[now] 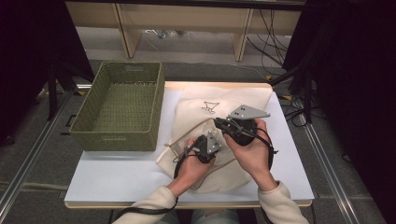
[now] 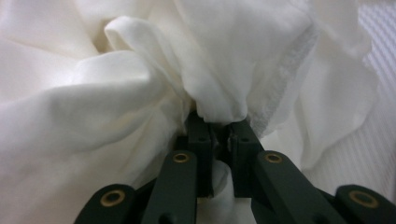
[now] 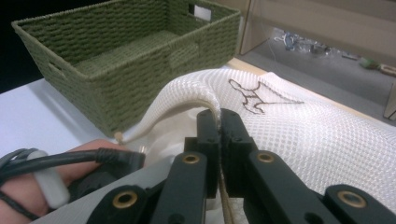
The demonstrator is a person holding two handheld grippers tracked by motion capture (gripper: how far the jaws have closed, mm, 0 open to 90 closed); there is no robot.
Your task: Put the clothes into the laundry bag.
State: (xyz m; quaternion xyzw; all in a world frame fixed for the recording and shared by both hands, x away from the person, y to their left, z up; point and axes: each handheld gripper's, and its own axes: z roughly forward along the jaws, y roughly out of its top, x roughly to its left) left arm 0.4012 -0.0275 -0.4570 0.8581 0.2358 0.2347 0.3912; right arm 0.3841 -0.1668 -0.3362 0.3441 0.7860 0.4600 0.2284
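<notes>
Seen from above: 2 forearms in cream sleeves entering from the near edge of a white table.

Just beyond, left gripper buried in white cloth, jaws closed on a bunched fold of it, fabric spilling out between and above the tips. Soft, light, wrinkled easily; hemmed edge visible at the right of the left gripper view.

Beside it, slightly farther, right gripper clamped on the raised rim of a white mesh bag, jaws together with the corded edge pinched between them. Rim lifted into an arch, mouth held open toward the left hand. Black outline drawing printed on the mesh near the far end. Bag lying flat across the table's middle, cloth at or inside its mouth.

Likely handling: both items limp, nothing stiff, nothing fragile. Mesh grippy but floppy, best held at the thicker corded rim as now. Cloth prone to slipping out in loose folds, so a deep pinch on a gathered bunch probably safer than a single layer.

Farther left, an empty green woven basket, just beside the bag. Beyond the table, wooden shelving and cables on the floor.
</notes>
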